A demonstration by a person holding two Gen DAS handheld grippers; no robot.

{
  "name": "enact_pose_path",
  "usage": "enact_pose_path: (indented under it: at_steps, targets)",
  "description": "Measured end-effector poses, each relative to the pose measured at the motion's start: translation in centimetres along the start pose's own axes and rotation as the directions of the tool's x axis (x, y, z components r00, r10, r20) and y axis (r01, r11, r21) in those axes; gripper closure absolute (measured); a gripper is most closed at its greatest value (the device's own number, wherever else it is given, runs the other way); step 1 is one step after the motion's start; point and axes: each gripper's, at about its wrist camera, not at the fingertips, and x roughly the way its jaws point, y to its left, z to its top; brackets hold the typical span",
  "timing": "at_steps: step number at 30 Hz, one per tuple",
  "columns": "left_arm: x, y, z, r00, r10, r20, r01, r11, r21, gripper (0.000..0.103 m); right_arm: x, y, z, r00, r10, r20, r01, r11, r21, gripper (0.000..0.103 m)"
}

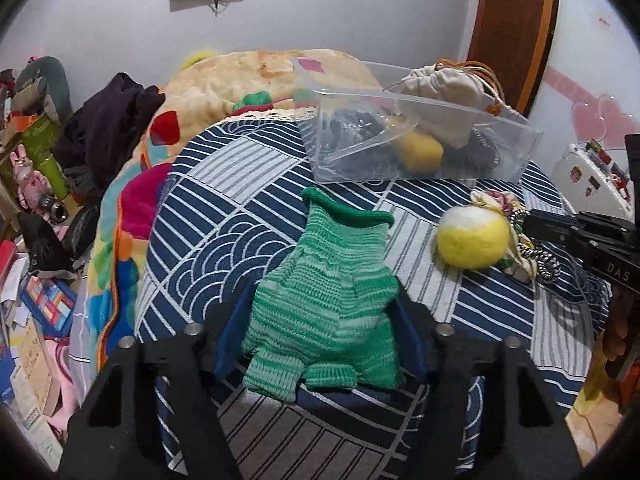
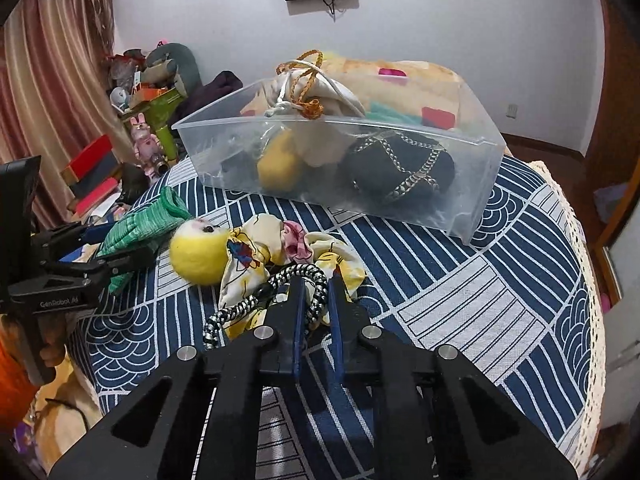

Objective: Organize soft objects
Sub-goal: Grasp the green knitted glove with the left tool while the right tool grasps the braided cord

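Note:
A green striped knit glove (image 1: 326,296) lies on the blue patterned table, between the wide-open fingers of my left gripper (image 1: 324,320); it also shows in the right wrist view (image 2: 136,228). My right gripper (image 2: 316,296) is shut on a black-and-white braided cord (image 2: 316,304) lying on a yellow floral cloth (image 2: 280,256). A yellow-white felt ball (image 2: 198,256) sits beside the cloth, also in the left wrist view (image 1: 472,236). A clear plastic bin (image 2: 472,184) behind holds a cream drawstring pouch (image 2: 320,92), a yellow soft item (image 2: 276,164) and a black chained bag (image 2: 400,168).
The round table has a lace-edged cloth (image 2: 588,280). A bed with a colourful blanket (image 1: 132,216) and dark clothes (image 1: 108,128) lies behind left. Cluttered boxes and toys (image 1: 32,184) stand at the far left. A wooden door (image 1: 516,28) is back right.

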Motion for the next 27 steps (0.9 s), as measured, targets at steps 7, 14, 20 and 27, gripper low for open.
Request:
enact_pose_path:
  at_steps: [7, 14, 20, 27]
  targets:
    - [-0.9, 0.0, 0.4, 0.999, -0.005, 0.039, 0.005, 1.000, -0.002, 0.065, -1.7, -0.4, 0.6, 0.997, 0.009, 0.073, -0.011, 1.000, 0.019, 0.096]
    - [-2.7, -0.3, 1.1, 0.996, -0.012, 0.093, 0.011, 1.000, 0.005, 0.079, -2.1, -0.2, 1.2, 0.996, -0.035, 0.080, 0.035, 0.999, 0.011, 0.096]
    - [-3.2, -0.6, 1.2, 0.995, -0.019, 0.103, 0.017, 1.000, 0.016, 0.081, -0.8, -0.6, 1.0, 1.000, 0.013, 0.019, -0.014, 0.999, 0.035, 0.094]
    - [-3.3, -0.4, 1.1, 0.994, -0.033, 0.103, 0.033, 0.999, -0.003, 0.081, 0.8, -0.2, 0.6, 0.998, 0.016, -0.057, -0.015, 1.000, 0.016, 0.082]
